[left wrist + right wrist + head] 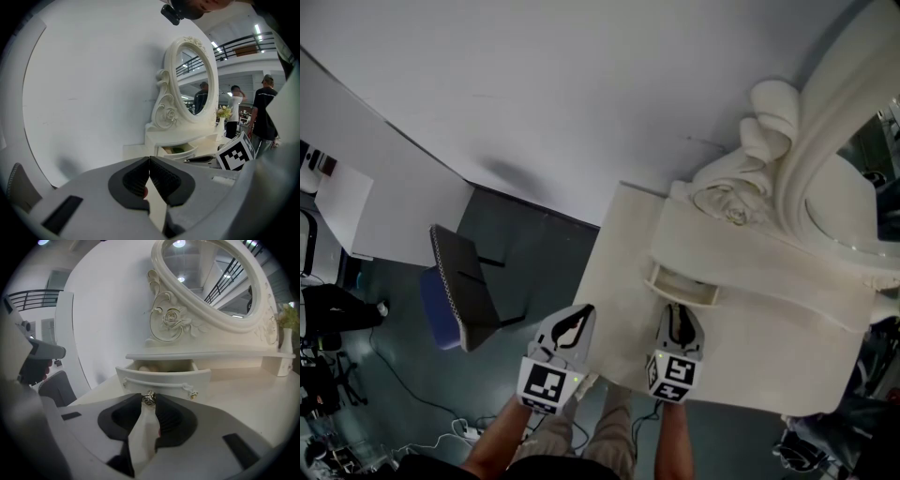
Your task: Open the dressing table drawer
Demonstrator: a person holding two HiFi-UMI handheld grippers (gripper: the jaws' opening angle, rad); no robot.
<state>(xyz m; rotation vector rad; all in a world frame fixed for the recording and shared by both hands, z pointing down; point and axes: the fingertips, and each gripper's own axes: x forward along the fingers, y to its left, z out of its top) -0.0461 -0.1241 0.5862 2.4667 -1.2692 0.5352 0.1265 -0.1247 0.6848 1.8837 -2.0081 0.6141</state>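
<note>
Right gripper (149, 402) jaws clenched on knob (149, 398), drawer (164, 378) ajar just beyond; left gripper (149, 163) jaws together, empty.

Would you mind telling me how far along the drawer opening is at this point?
Done: the drawer stands partly out of the dressing table, its inside showing. In hand: the right gripper is shut on the drawer's metal knob; the left gripper is shut and empty, off to the side. Left: probably a further pull, then releasing the knob.

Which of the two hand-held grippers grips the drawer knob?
The right hand-held gripper: its jaws pinch the metal knob of the drawer. The left hand-held gripper is shut, empty.
</note>
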